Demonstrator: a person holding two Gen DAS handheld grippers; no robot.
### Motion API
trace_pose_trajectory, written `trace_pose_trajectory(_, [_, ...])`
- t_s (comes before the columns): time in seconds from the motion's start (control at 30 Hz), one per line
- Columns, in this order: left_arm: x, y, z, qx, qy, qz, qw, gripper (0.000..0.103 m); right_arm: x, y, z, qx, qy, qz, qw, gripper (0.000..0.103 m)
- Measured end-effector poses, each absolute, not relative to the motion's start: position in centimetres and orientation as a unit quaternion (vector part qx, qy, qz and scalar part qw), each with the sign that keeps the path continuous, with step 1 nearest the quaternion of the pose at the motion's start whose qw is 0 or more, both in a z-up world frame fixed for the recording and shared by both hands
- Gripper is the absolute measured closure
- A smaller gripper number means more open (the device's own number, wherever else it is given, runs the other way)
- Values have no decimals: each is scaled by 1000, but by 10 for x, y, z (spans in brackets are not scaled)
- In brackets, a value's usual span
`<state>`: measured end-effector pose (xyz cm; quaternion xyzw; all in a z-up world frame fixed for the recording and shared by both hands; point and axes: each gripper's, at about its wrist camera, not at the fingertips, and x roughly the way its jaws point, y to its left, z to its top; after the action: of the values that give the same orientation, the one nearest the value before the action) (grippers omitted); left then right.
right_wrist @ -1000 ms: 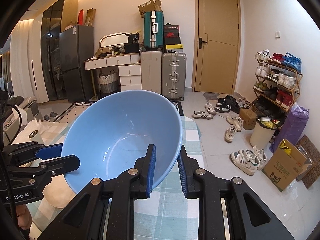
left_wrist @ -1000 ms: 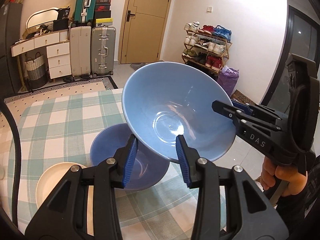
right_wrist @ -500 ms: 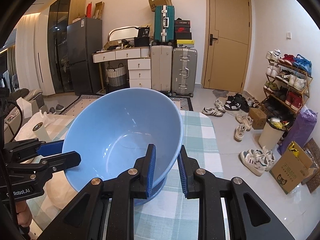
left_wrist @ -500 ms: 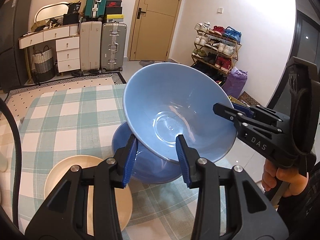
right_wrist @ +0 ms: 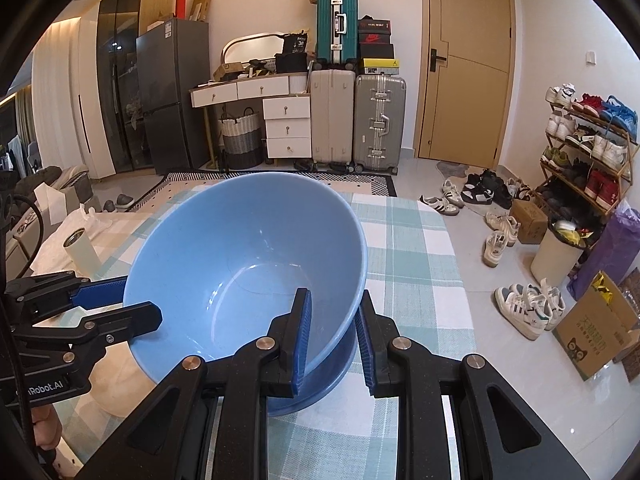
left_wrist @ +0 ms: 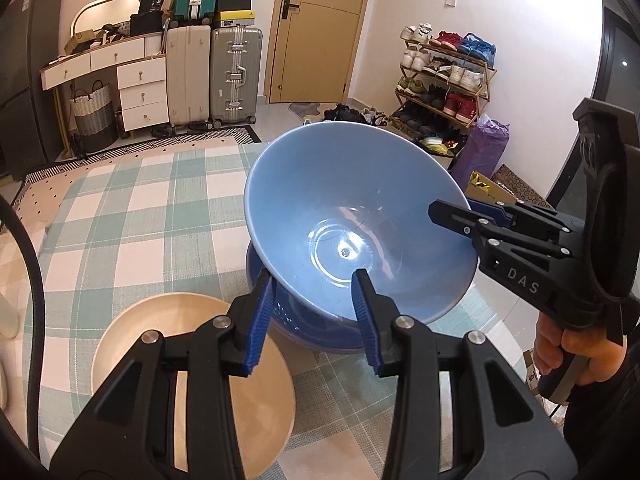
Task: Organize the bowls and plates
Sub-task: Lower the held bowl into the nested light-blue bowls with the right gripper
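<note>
A large light blue bowl is tilted and sits partly inside a darker blue bowl on the checked tablecloth. My right gripper straddles its right rim, one finger inside and one outside, with a gap showing at the outer pad. It also shows in the left wrist view. My left gripper is open, its jaws on either side of the bowl's near wall without pinching it. In the right wrist view the light blue bowl fills the middle. A cream plate lies at the front left.
The table's right edge drops to a floor with shoes and a cardboard box. A roll of tape and white cloth lie at the table's left. Suitcases and drawers stand at the far wall.
The light blue bowl has come down onto the darker blue bowl, which now lies almost hidden beneath it. The right gripper's jaws have opened slightly at the rim. The left gripper stays open.
</note>
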<state>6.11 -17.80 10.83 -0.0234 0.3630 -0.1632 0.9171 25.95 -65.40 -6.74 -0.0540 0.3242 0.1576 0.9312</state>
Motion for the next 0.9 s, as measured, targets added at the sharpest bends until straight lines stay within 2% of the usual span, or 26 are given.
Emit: trace_pose_trajectory(0.9, [109, -184, 37, 17, 390, -136, 911, 67, 280, -644, -122, -104, 345, 138, 923, 81])
